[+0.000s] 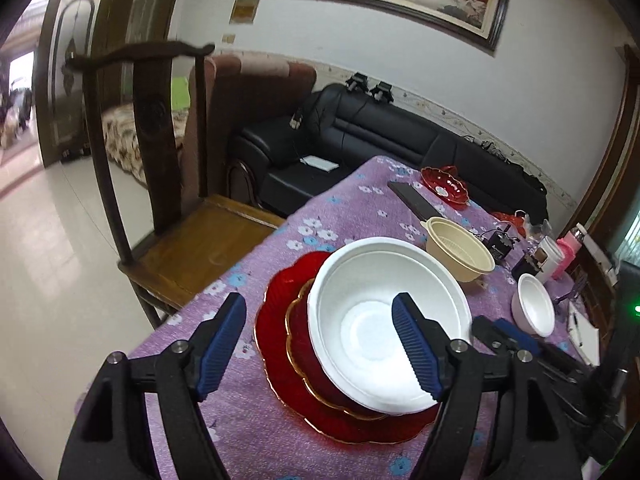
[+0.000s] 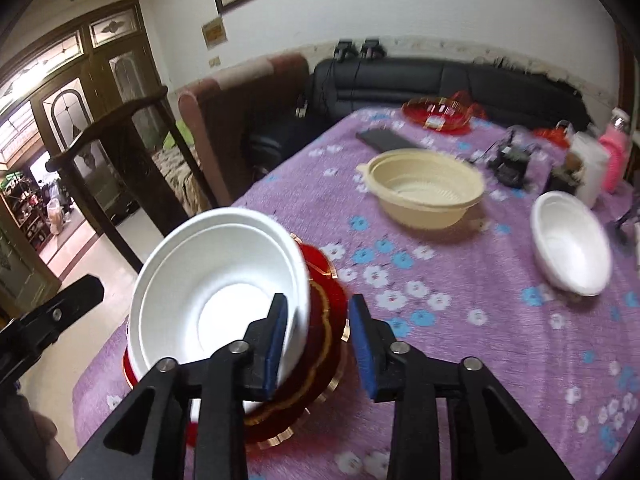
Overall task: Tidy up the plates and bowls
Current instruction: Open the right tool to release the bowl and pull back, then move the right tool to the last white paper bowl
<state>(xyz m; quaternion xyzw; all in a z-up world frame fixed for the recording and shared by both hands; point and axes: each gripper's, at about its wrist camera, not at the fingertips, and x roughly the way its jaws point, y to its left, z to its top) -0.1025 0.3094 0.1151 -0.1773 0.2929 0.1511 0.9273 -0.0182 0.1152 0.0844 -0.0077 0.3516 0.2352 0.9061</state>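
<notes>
A large white bowl (image 1: 384, 320) sits on two stacked red plates with gold rims (image 1: 280, 344) near the table's front left corner. My left gripper (image 1: 320, 344) is open above the stack, its fingers on either side of the bowl's left part. My right gripper (image 2: 318, 344) is open, its fingers straddling the right rim of the white bowl (image 2: 216, 288) and the red plates (image 2: 320, 344), without touching that I can see. A cream colander bowl (image 2: 424, 188) and a small white bowl (image 2: 572, 248) stand farther back; both also show in the left wrist view, the colander (image 1: 460, 248) and the small bowl (image 1: 536, 308).
A purple flowered cloth (image 2: 460, 320) covers the table. A red dish (image 2: 436, 114), a black flat box (image 2: 384, 138), a black device (image 2: 512, 164), a white jar (image 2: 592, 168) and a pink bottle (image 2: 616, 156) stand at the back. A wooden chair (image 1: 160, 184) stands left of the table, a black sofa (image 1: 360, 136) behind.
</notes>
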